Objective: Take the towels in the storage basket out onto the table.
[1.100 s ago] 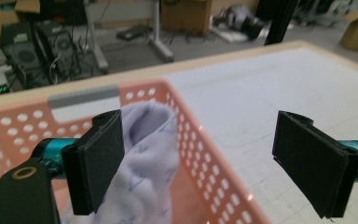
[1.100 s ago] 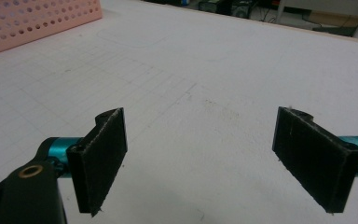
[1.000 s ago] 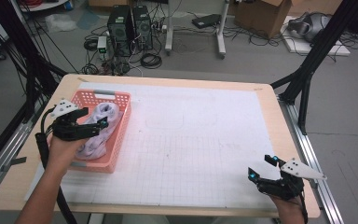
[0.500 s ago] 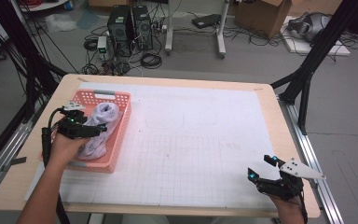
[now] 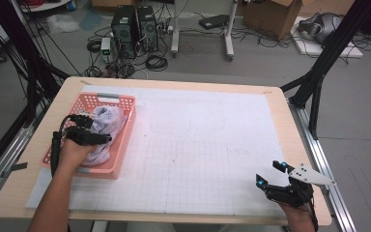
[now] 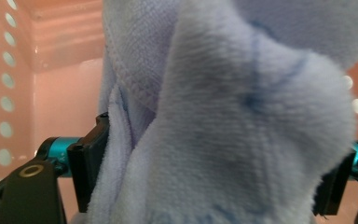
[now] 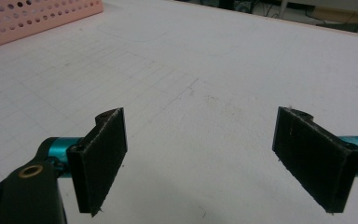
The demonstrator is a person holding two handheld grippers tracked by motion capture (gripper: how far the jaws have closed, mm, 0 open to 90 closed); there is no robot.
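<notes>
A pale lilac cloth [image 5: 107,120] lies bunched in a pink perforated basket [image 5: 127,131] at the table's left side. My left gripper [image 5: 94,131] is down inside the basket, pressed into the cloth. In the left gripper view the fleecy cloth [image 6: 223,130] bulges between the two jaws, which stand wide apart, and the basket wall [image 6: 60,46] shows behind. My right gripper [image 5: 271,181] rests near the table's front right corner, open. In the right gripper view the right gripper [image 7: 200,154] has only bare mat between its jaws.
A white gridded mat [image 5: 207,140] covers most of the wooden table [image 5: 294,116]. The basket's corner [image 7: 37,18] shows far off in the right gripper view. Computer towers [image 5: 133,26], cables and black frame legs stand on the floor beyond the table.
My left gripper has dropped from above the basket down into it and now sits pressed into the cloth. The right gripper has stayed still.
</notes>
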